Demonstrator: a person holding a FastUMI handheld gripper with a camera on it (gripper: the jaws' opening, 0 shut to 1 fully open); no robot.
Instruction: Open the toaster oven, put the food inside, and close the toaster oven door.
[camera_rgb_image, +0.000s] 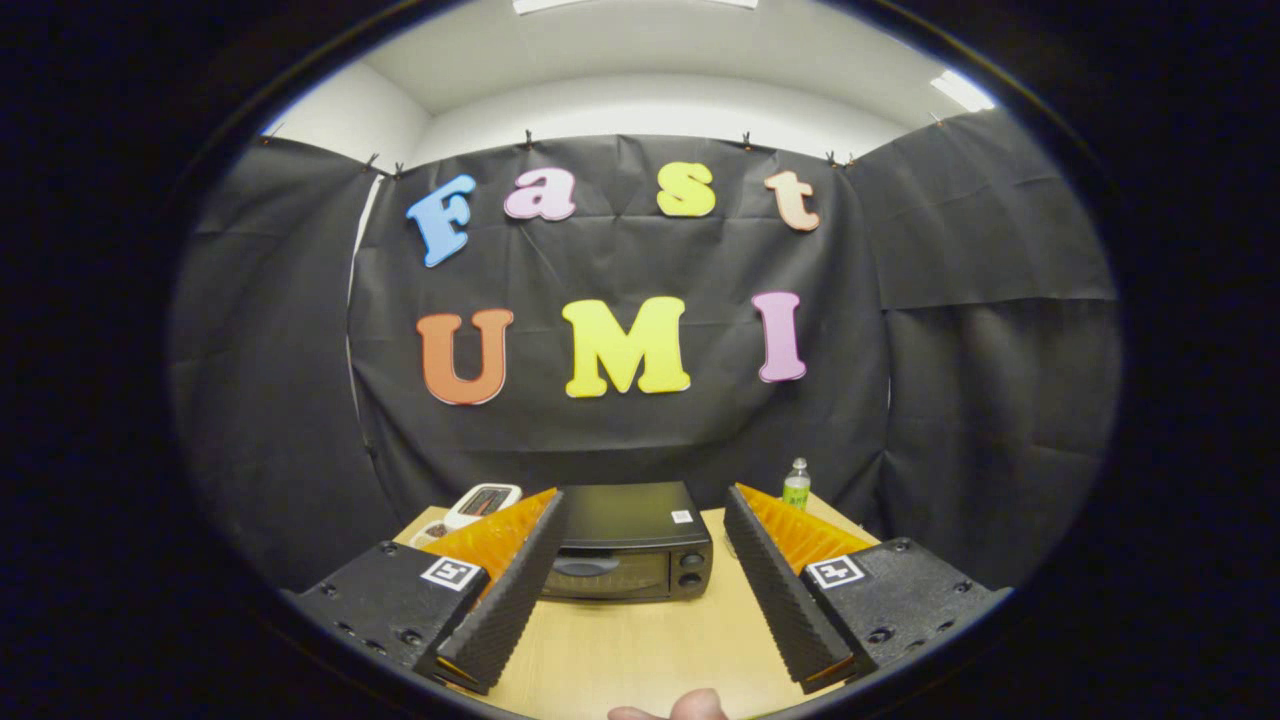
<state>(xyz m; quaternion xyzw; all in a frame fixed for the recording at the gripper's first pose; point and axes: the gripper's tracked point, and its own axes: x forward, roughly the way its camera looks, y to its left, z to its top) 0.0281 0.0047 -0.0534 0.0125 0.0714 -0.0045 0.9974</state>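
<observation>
A black toaster oven (630, 545) sits on the wooden table (640, 640), its glass door shut and two knobs on its right side. It lies beyond my fingers, seen through the gap between them. A white tray holding the food (482, 502) rests on the table to the oven's left, partly hidden behind my left finger (515, 590). My gripper (640, 575) is open, held well above the table, with nothing between the ribbed black pads. The right finger (780, 590) stands clear of the oven.
A small clear bottle with a green label (796, 485) stands at the table's back right, behind the right finger. A fingertip of a hand (670, 708) shows at the near table edge. Black cloth walls surround the table.
</observation>
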